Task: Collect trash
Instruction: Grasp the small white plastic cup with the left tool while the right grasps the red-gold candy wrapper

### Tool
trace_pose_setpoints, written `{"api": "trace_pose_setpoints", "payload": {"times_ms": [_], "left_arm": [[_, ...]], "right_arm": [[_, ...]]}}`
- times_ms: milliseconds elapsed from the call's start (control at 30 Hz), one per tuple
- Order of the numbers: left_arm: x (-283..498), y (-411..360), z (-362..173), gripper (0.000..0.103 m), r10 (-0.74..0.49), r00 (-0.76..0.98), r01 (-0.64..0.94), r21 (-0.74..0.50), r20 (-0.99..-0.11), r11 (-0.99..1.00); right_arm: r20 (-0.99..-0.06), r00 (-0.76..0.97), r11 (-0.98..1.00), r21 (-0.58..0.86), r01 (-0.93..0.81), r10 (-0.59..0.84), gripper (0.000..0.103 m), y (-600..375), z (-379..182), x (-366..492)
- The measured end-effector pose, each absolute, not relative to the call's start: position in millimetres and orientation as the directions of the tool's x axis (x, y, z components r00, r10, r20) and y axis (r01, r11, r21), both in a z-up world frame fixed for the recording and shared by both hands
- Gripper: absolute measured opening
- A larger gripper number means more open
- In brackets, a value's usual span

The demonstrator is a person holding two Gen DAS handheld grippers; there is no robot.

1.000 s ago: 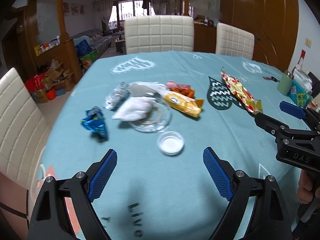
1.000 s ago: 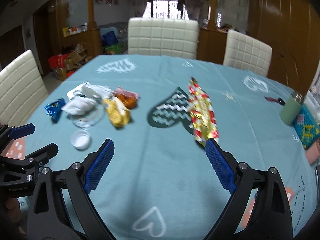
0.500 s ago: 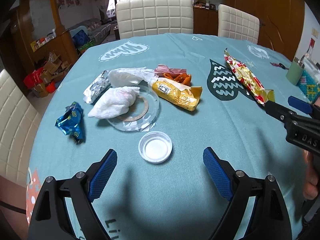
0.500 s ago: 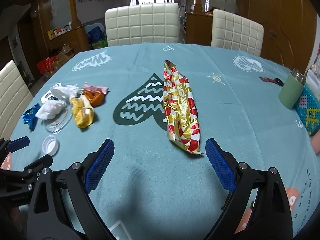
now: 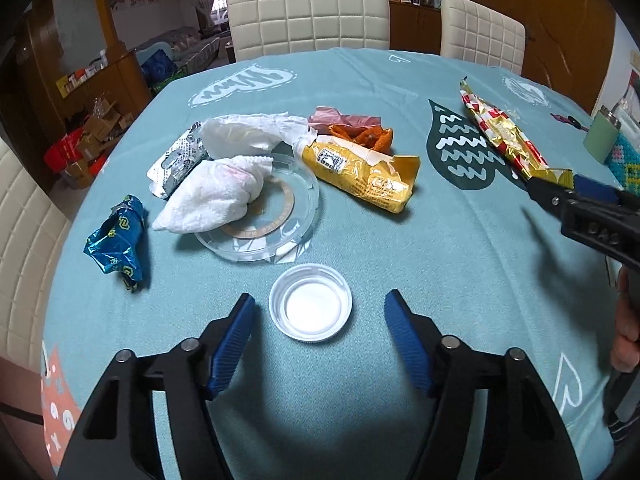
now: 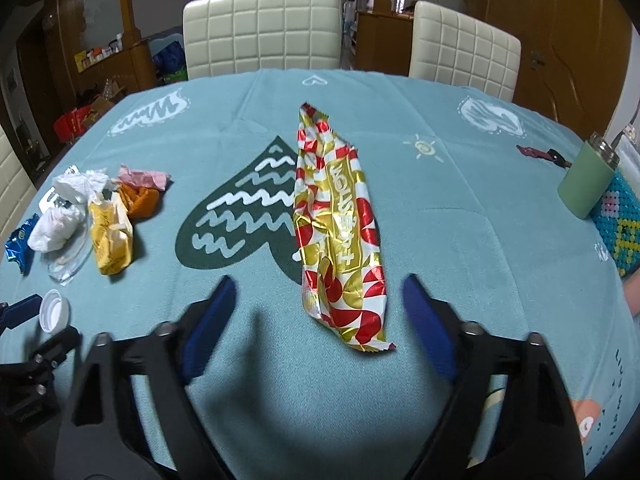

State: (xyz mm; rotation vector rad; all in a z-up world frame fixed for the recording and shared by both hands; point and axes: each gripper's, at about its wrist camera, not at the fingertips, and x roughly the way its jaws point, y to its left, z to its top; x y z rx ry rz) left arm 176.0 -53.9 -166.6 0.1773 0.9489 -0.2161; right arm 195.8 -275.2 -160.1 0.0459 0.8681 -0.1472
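My left gripper [image 5: 318, 306] is open and straddles a white plastic lid [image 5: 311, 307] on the teal tablecloth. Behind the lid lie a clear plastic dish [image 5: 276, 216] with a white tissue wad [image 5: 212, 196], a blue foil wrapper [image 5: 116, 240], a yellow snack bag [image 5: 360, 172], a silver blister pack [image 5: 176, 160] and orange peel [image 5: 360, 136]. My right gripper [image 6: 316, 286] is open, its fingers on either side of the near end of a long red-and-gold wrapper [image 6: 340, 232]. The right gripper also shows in the left wrist view [image 5: 560, 192].
A green cup [image 6: 586, 184] and a beaded box [image 6: 616, 224] stand at the table's right edge. A small dark item [image 6: 540, 154] lies near them. White padded chairs [image 6: 260, 32] stand along the far side and at the left [image 5: 20, 240].
Both grippers have moved forward and lower. The left one now has the white lid between its fingers; the right one has closed in on the near end of the red-and-gold wrapper.
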Motion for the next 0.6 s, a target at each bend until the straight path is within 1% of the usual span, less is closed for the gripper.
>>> {"api": "trace_pose_setpoints", "payload": {"times_ms": [33,67,100,167,200,333,600], "left_arm": [[176,-54,-166,0.061,-0.105,0.566,0.26,0.057,-0.818,0.964],[176,-55,-166,0.056,-0.105,0.568,0.261,0.057,-0.816,0.964],[175,-55,-166,0.048,-0.11,0.568,0.265,0.054,-0.816,0.963],[173,-57,-165,0.039,-0.119,0.568,0.273,0.05,-0.814,0.961],[173,-58,-164,0.039,-0.118,0.568,0.276,0.053,-0.815,0.96],[166,-60,-160,0.039,-0.114,0.592,0.287,0.076,-0.798,0.955],[150,-51,-132,0.039,-0.134,0.656,0.278,0.072,-0.743,0.958]], "right_arm": [[-0.77,0.629,0.989,-0.02,0.148,-0.109,0.055,-275,-162,197],[-0.779,0.617,0.988,-0.025,0.153,-0.115,0.046,-276,-166,198],[-0.786,0.608,0.987,-0.027,0.156,-0.118,0.033,-275,-168,199],[-0.785,0.607,0.986,-0.026,0.163,-0.121,0.022,-277,-169,198],[-0.785,0.609,0.987,-0.017,0.161,-0.113,0.019,-277,-168,196],[-0.778,0.621,0.991,-0.013,0.136,-0.095,0.015,-270,-164,189],[-0.748,0.66,0.997,-0.021,0.079,-0.068,0.014,-245,-142,170]]}}
